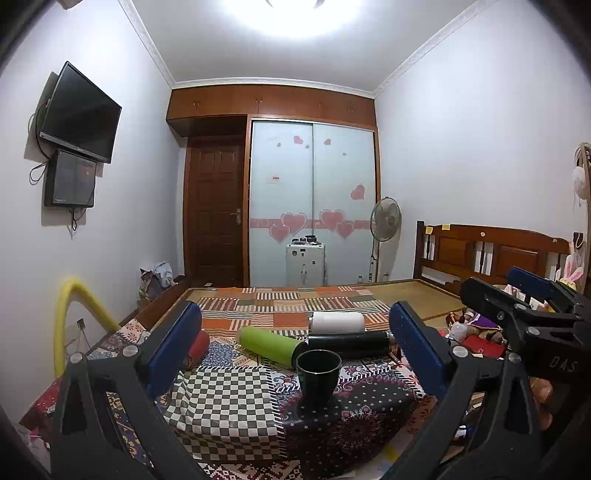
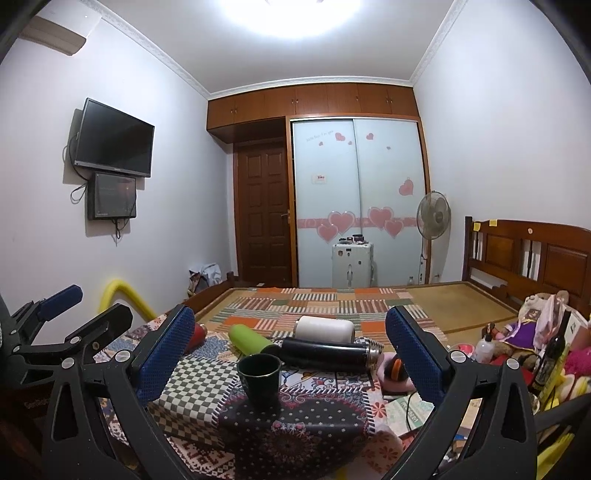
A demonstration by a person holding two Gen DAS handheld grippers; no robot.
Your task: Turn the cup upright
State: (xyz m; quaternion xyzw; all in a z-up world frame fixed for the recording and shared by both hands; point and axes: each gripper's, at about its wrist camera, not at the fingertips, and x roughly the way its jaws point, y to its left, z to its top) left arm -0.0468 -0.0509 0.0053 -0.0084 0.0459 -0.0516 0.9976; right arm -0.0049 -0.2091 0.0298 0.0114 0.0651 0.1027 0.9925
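Here we see the cup (image 1: 318, 374) upright at lower center, on the quilt (image 1: 221, 402) before three lying flasks (image 1: 347, 343). We hold both grippers, left (image 1: 295, 347) and right (image 2: 291, 350), wide open, gripping nothing.

A bright ceiling light (image 1: 295, 14) glares over pale walls, with a dark television (image 1: 79, 112) and a smaller screen (image 1: 71, 180) below it mounted on the left wall. At the far end a brown wooden door (image 2: 263, 218) stands beside frosted sliding wardrobe doors (image 2: 356, 203) stuck with pink hearts, under wooden overhead cabinets (image 2: 314, 101). A standing fan (image 2: 434, 218) stands near the wooden headboard (image 2: 532, 247) of a bed (image 1: 413, 295) spread with a patchwork quilt (image 1: 288, 306).
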